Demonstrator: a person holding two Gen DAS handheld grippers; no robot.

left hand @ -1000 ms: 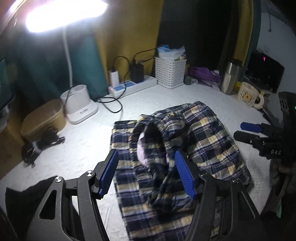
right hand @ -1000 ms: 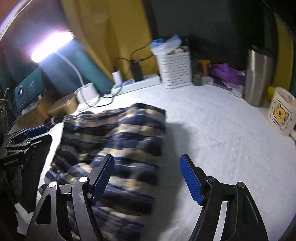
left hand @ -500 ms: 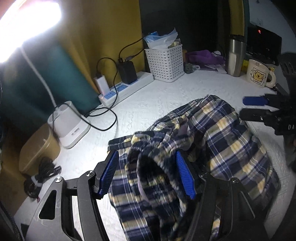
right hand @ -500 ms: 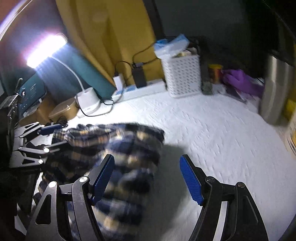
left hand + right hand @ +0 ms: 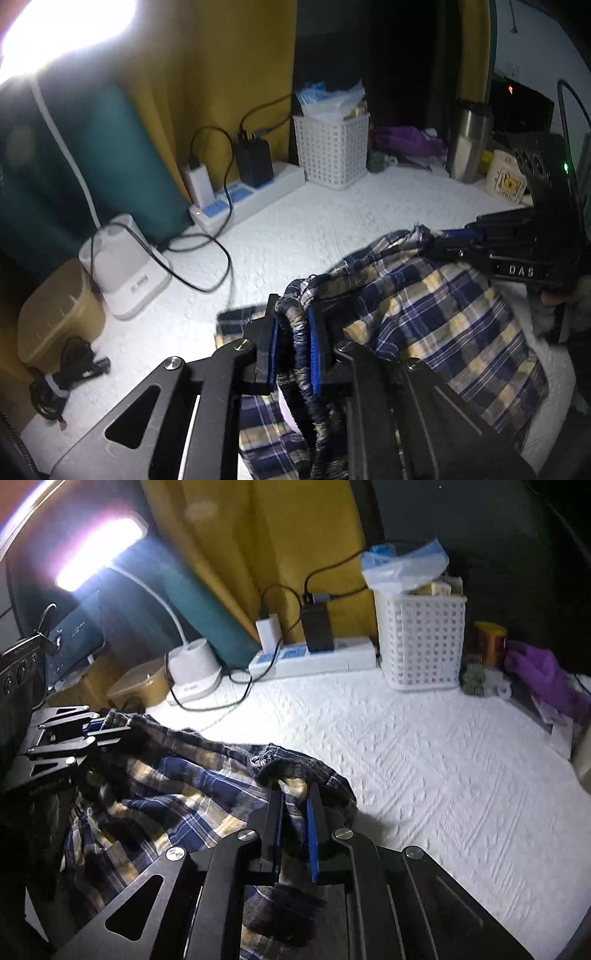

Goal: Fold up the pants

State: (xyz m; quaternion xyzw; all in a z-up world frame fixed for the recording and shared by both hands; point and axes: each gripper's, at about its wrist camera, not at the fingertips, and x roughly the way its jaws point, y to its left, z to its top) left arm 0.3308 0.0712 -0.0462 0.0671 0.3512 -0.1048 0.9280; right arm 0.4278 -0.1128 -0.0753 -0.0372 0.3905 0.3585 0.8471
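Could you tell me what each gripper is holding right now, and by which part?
Both hold the plaid pants. The left gripper has just closed on the gathered elastic waistband; the right gripper has just closed on a bunched fabric edge, which part I cannot tell.

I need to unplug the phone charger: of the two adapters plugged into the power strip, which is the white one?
The small white adapter at the white power strip's left end, nearer the lamp base; the black adapter beside it is bigger.

Ahead of my fingers I see soft plaid cloth pants (image 5: 436, 317), a rough white textured bedspread (image 5: 424, 760), a perforated plastic basket (image 5: 421, 642) and a brushed metal tumbler (image 5: 471, 144).
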